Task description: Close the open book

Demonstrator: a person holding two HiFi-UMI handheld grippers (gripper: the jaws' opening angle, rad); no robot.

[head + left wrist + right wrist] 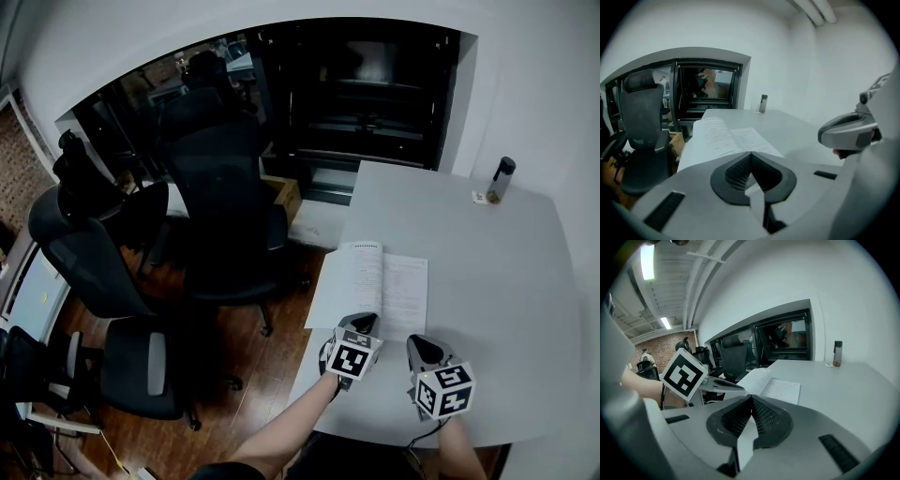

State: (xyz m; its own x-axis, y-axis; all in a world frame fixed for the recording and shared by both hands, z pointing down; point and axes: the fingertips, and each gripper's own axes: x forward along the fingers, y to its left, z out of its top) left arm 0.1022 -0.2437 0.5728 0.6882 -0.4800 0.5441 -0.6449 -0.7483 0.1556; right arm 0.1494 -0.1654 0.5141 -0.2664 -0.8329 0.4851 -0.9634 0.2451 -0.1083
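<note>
Grey left tool [365,322], nose-down, beside open book [370,281]

I am holding my left grey two-jaw gripper [363,322] with its black ribbed jaws pressed together tip to tip, and it is pointing forward and somewhat downward. My right grey two-jaw gripper [424,345] is sitting just beside it, slightly nearer to me, its jaws likewise meeting at the tips. Each gripper's black-and-white marker cube [353,357] is facing up toward my head. My bare left forearm [286,427] is reaching in diagonally from below, and my right forearm [457,452] is coming up more steeply.
</note>
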